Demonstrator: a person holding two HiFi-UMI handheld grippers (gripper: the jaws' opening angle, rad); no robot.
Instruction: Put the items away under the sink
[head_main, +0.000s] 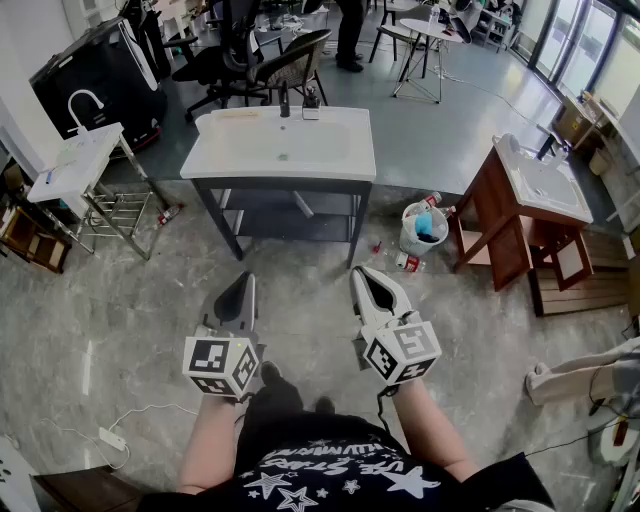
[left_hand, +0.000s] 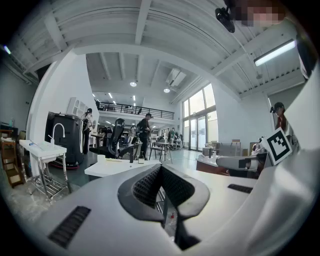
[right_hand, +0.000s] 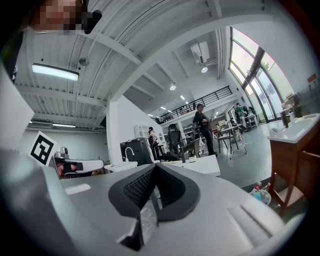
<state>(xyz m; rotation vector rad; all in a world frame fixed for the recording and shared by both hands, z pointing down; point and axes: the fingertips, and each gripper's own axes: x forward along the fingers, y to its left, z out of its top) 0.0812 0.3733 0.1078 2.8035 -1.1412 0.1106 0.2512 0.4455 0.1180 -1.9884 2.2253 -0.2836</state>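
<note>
Head view — left gripper (head_main: 246, 281), right gripper (head_main: 361, 273) — closed

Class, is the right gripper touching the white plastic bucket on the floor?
Apart. Head view shows grey floor between right gripper and white plastic bucket.

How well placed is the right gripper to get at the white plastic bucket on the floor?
Probably not yet: the right gripper, shut, is held well short of the white plastic bucket. Only grey floor and a small bottle lie between, so stepping forward should do.
</note>
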